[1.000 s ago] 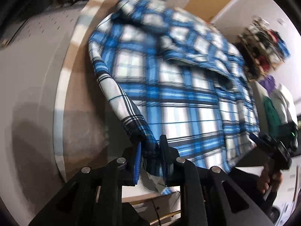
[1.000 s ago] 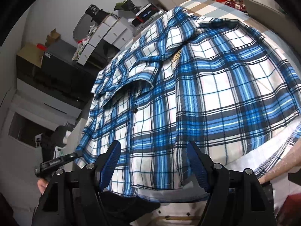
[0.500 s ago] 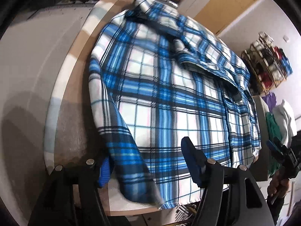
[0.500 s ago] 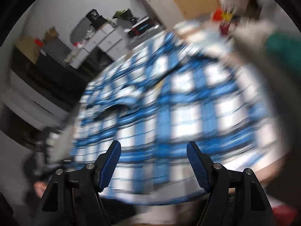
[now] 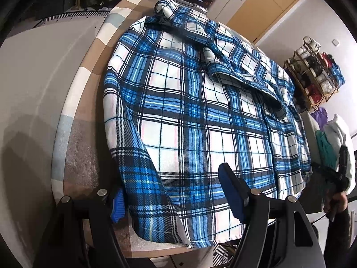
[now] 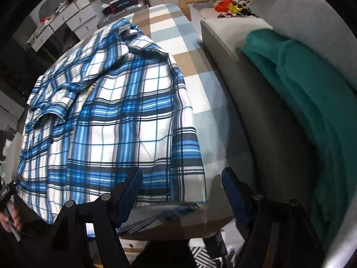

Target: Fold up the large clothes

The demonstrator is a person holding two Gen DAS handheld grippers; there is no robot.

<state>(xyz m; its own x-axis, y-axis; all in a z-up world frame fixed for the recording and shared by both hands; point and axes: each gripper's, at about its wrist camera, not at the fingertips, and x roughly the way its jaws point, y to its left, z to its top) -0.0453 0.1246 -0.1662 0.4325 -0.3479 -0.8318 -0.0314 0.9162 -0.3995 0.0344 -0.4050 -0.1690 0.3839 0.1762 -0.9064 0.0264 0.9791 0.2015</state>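
A blue and white plaid shirt (image 5: 200, 111) lies spread on the checked tablecloth (image 5: 89, 67), collar at the far end. Its left edge is folded inward near the hem. My left gripper (image 5: 175, 198) hovers over that folded edge at the near side. Its jaws are opening, the cloth lies loose between them and the pads do not press it. In the right wrist view the shirt (image 6: 111, 111) fills the left half. My right gripper (image 6: 181, 195) stands open over the shirt's near right corner with nothing gripped.
A grey sofa (image 6: 234, 67) with a teal garment (image 6: 312, 89) stands right of the table (image 6: 169, 17). White drawers (image 6: 73, 20) are at the back. A shelf rack (image 5: 312, 73) and stacked clothes (image 5: 339, 138) stand at the right. A hand (image 5: 337, 203) holds the other gripper.
My left gripper has let go of the shirt's left edge, which now lies folded on the shirt. My right gripper has swung right to the shirt's near right corner, and the sofa has come into view.
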